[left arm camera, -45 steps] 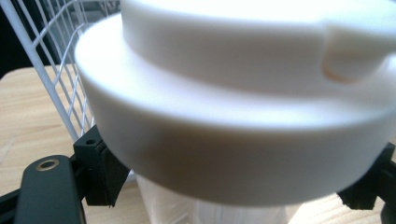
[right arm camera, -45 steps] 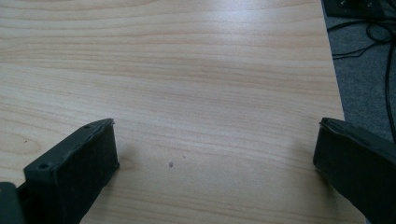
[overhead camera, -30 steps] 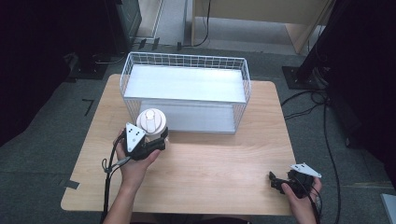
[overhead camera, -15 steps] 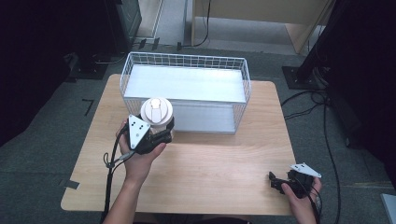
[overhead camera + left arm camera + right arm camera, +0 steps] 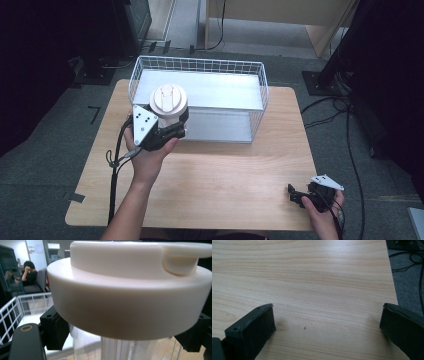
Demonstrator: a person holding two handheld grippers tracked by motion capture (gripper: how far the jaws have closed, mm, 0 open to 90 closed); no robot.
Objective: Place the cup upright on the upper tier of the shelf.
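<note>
Left tongs (image 5: 172, 122) are clamped on a clear cup (image 5: 120, 347) with a cream lid (image 5: 168, 100), held up in the left-center of the high view, right at the near left edge of the wire basket (image 5: 260, 90). Right tongs (image 5: 300, 196) sit at the lower right on the bench (image 5: 225, 180), jaws wide apart, nothing between them.

My left gripper (image 5: 167, 131) is clamped and raised at the far left; my right gripper (image 5: 298, 196) rests spread near right.
</note>
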